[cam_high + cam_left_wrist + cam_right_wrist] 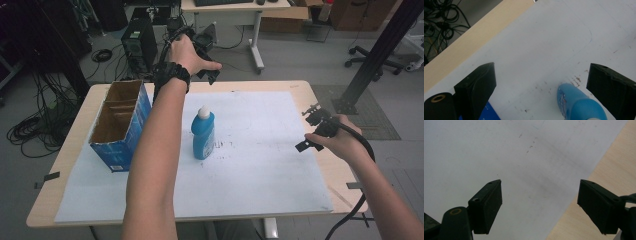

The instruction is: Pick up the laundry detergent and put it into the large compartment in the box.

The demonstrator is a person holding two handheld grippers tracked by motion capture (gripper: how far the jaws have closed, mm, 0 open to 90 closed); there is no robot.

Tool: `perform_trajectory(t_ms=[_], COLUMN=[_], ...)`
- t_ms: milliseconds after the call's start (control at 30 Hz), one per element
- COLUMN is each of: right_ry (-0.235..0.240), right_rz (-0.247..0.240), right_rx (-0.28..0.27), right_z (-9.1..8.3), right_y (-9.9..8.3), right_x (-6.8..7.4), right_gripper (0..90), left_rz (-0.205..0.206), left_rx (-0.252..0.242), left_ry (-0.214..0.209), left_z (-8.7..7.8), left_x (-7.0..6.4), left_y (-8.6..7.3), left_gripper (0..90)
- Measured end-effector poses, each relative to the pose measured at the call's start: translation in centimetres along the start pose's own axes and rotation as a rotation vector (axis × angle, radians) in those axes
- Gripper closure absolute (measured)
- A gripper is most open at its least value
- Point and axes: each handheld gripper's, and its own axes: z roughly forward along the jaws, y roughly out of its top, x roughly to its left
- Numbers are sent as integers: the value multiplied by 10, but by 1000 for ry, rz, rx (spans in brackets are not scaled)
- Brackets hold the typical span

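Now the left tongs, wide apart, should drop straight down so the blue bottle below sits between them.

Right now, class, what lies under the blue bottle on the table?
The blue bottle stands upright on the white sheet that covers the table. Its base hides the patch of sheet directly beneath.

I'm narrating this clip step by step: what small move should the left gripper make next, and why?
Probably lower the left gripper over the blue bottle. Its jaws are wide open and hold nothing, and the bottle stands upright just below them, beside the cardboard box.
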Motion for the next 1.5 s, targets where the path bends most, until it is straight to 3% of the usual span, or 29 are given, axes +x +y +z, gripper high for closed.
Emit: perform_trajectory(t_ms=[733,1500], right_ry=[-4,-4], right_rz=[14,24], right_rx=[-2,-1], right_z=[-5,-3], right_y=[-1,-7], right_x=[3,3], right_gripper=[181,182], left_rz=[-8,-49], left_rx=[-10,25], left_ry=[20,14], left_z=[-11,-23], left_x=[-5,-25], left_y=[-6,-23], left_gripper=[89,84])
